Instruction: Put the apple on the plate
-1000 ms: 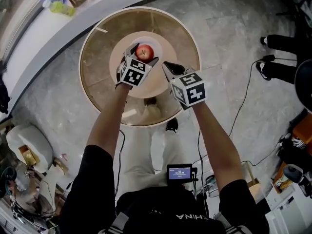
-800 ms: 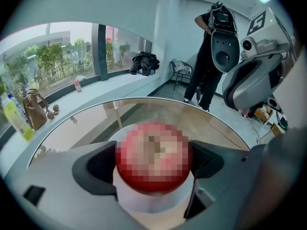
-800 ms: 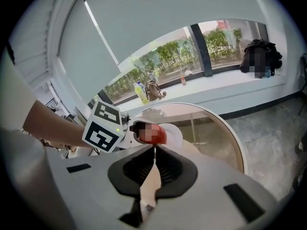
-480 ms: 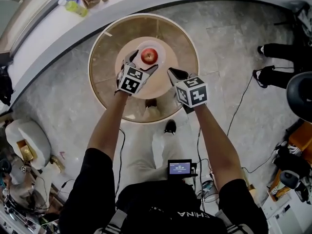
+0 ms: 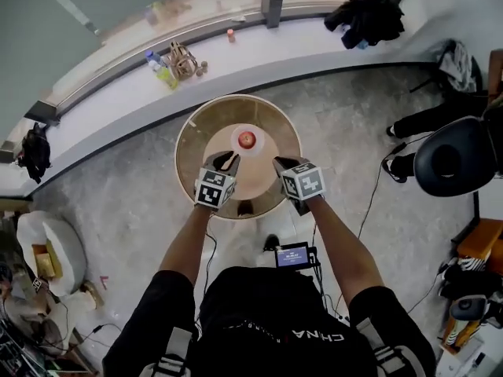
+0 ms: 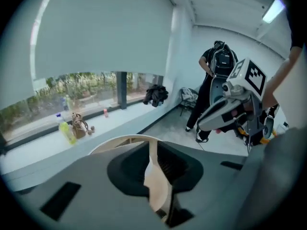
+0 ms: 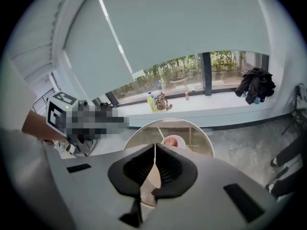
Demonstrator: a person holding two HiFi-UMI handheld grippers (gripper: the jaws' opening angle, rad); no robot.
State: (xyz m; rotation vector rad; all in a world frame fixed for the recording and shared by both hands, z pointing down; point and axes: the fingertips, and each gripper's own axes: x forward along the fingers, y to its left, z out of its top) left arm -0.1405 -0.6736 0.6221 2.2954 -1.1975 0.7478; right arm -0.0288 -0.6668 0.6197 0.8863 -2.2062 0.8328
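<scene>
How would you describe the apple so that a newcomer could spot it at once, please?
Find the round table on the grey floor, beside the long window ledge. At its centre sits a small white plate, and the apple lies on it: the only red thing on the table.

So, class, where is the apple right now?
In the head view the apple sits on the white plate, near the middle of the round table, just above centre frame.

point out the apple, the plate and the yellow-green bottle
apple (image 5: 247, 138), head view, its red top
plate (image 5: 236, 142), head view, bare white rim left of the apple
yellow-green bottle (image 6: 64, 132), left gripper view, its body
</scene>
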